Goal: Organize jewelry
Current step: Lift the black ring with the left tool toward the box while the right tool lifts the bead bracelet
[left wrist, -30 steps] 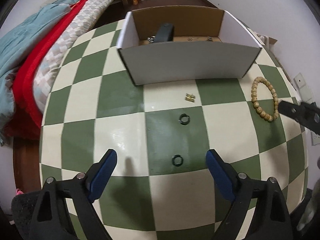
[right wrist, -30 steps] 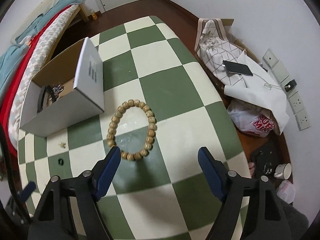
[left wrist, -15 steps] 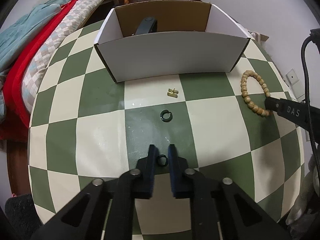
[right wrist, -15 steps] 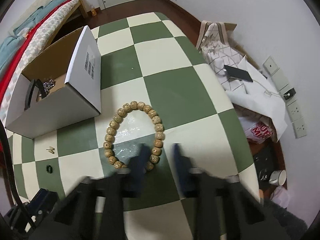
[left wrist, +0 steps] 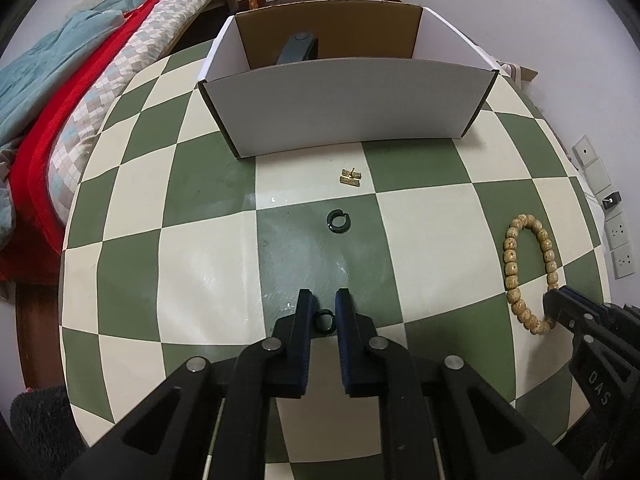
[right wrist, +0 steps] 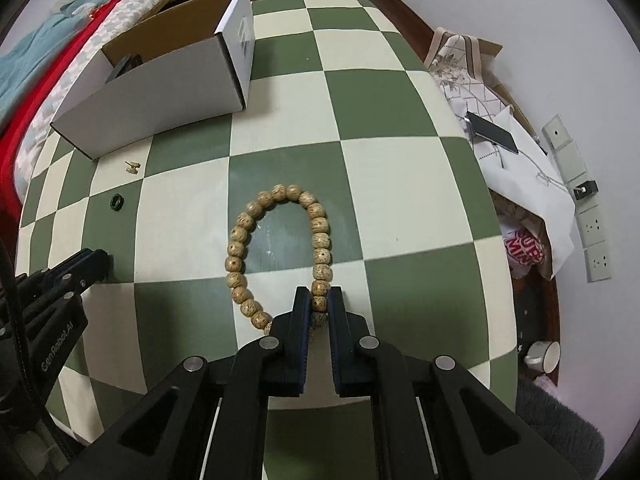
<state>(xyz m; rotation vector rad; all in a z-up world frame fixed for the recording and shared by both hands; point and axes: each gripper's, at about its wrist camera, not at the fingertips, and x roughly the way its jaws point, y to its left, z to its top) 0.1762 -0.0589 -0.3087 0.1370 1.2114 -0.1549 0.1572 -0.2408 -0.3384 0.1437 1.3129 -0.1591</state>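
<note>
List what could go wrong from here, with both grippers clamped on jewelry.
The left gripper pinches a tiny black ring by its edges; it may pop out on lifting. The right gripper grips one side of the wooden bead bracelet; the hanging loop might catch the white cardboard box rim.

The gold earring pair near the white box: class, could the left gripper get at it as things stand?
Probably not directly: the left gripper is shut on a small black ring. The path to the gold earring pair looks otherwise clear.
</note>
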